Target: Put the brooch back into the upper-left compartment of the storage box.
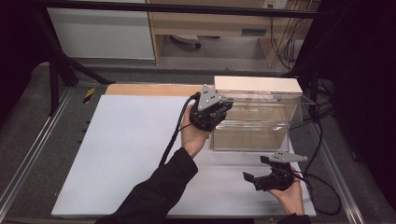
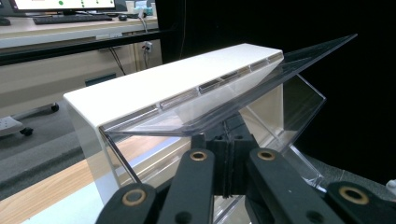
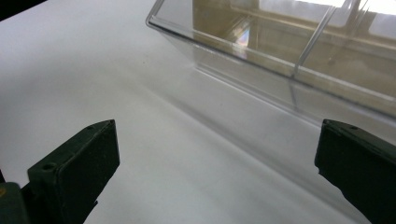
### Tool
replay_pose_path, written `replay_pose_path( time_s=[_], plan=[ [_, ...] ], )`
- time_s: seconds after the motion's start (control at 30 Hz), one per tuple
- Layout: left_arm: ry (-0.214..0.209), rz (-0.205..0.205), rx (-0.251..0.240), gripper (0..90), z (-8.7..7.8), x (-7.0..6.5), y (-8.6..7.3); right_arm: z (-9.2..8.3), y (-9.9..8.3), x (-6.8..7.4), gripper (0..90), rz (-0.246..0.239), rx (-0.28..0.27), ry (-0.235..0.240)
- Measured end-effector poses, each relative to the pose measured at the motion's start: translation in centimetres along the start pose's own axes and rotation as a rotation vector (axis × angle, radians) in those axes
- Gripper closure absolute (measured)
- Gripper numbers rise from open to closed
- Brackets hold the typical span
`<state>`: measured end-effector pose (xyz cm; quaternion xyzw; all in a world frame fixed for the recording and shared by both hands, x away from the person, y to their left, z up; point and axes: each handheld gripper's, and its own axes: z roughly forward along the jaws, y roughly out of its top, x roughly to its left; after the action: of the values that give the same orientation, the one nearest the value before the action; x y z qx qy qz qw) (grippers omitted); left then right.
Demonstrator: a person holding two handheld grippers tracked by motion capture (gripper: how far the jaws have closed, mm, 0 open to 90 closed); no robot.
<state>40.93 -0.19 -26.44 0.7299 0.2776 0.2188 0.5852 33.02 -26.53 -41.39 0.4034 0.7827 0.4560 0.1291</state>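
Nearest, at the lower right of the high view, the person's right hand holds the right gripper (image 1: 259,170) low over the white sheet (image 1: 126,154) covering the table. Its jaws stand wide apart and hold nothing. They point toward the front wall of the clear plastic box with a white top strip (image 1: 257,133), which sits just ahead at the sheet's far right. This looks like a waiting pose, ready to steady the box.

Farther in, the left forearm in a black sleeve (image 1: 154,191) reaches diagonally up across the sheet. The left gripper (image 1: 223,108) is raised to the box's upper left edge. In the left gripper view its jaws are drawn close together on the front edge of the clear hinged lid (image 2: 261,88). The lid tilts upward from the white strip, so it is probably being swung on its hinge.

Beyond the table are a wooden desk (image 1: 210,23) and dark curtains.
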Motion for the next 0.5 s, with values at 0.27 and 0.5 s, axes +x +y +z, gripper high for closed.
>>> replay_pose_path(
  time_s=[0.27, 0.5],
  plan=[
    [0.001, 0.000, 0.003, 90.0, 0.0, 0.0, 0.0, 0.3, -1.5, -0.2, 0.7, -0.005, 0.006, 0.010],
    [-0.001, 0.000, 0.005, 90.0, 0.1, -0.1, 0.0, 0.7, -2.9, -0.9, 0.6, 0.004, 0.039, 0.010]
  ],
)
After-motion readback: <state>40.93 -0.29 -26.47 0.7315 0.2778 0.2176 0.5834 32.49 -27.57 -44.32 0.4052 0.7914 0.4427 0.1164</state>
